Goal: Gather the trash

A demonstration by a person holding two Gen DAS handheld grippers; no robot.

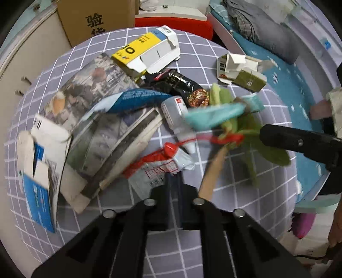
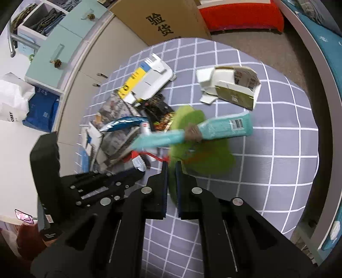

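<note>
A pile of trash lies on a round table with a grey checked cloth [image 1: 224, 188]: a magazine [image 1: 100, 111], a yellow and white carton [image 1: 147, 51], a black snack wrapper [image 1: 181, 85], a small white bottle [image 1: 177, 119] and a red and white wrapper [image 1: 162, 166]. My left gripper [image 1: 174, 177] is shut at the red and white wrapper; whether it grips it is unclear. My right gripper [image 2: 172, 169] is shut on a green leafy bundle [image 2: 201, 149] with a teal packet [image 2: 226, 126] and holds it above the cloth. The bundle also shows in the left wrist view [image 1: 235, 119], blurred.
A torn olive and white carton [image 2: 233, 89] lies at the table's far right. A blue and white box [image 1: 40, 171] lies at the left edge. A brown cardboard box [image 2: 158, 21] and a red stool [image 2: 241, 15] stand behind the table. Cabinets [image 2: 53, 57] are at the left.
</note>
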